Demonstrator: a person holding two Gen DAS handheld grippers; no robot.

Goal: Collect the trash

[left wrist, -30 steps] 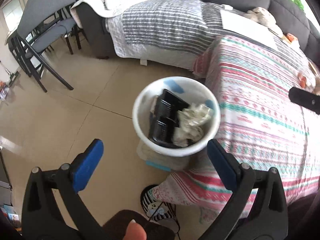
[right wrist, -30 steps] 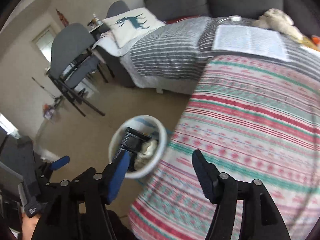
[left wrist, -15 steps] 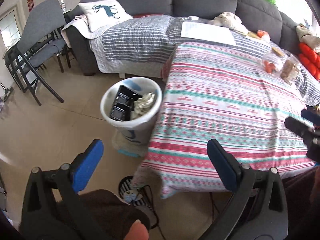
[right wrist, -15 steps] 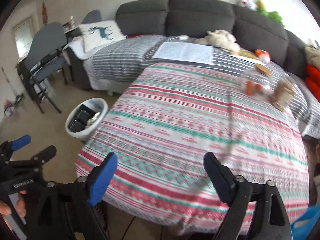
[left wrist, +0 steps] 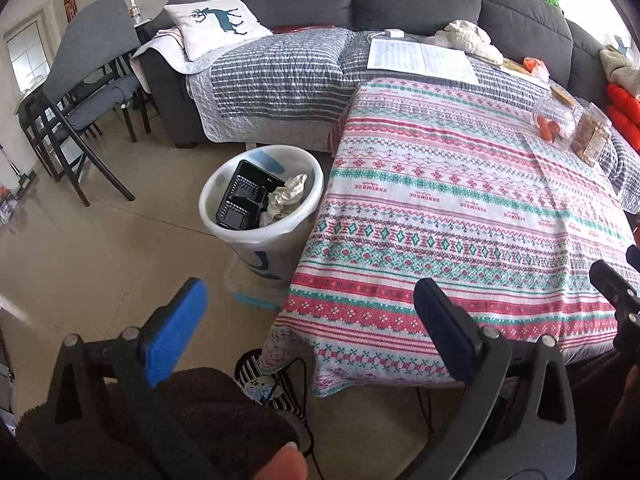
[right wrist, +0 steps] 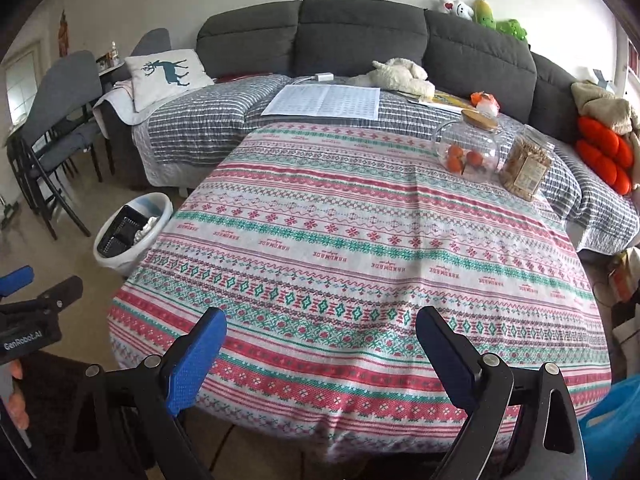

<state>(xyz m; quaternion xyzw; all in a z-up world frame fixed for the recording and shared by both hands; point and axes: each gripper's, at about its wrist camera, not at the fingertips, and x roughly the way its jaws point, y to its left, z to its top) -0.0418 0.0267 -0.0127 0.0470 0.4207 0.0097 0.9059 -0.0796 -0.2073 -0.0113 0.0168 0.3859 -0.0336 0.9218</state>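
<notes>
Both claws released, nothing btwn pads: right claw (right wrist: 320,354), jaws just opening, over patterned-cloth table (right wrist: 360,240); left claw (left wrist: 310,330) near white plastic trash bin (left wrist: 280,240) w/ black tray (left wrist: 242,196).

We see a tablecloth (right wrist: 360,248) banded in red, teal and white with snowflake and diamond motifs. At its left stands a white bin (left wrist: 262,208) with a blue mark, holding a black tray (left wrist: 240,200) and pale crumpled paper (left wrist: 286,200). The sofa (right wrist: 360,36) is dark grey, its blanket (right wrist: 192,128) grey with white stripes. A white pillow (right wrist: 166,76) bears a teal deer. Our gripper pads (right wrist: 196,364) are blue on black frames. Orange cushions (right wrist: 604,152) sit at right.
</notes>
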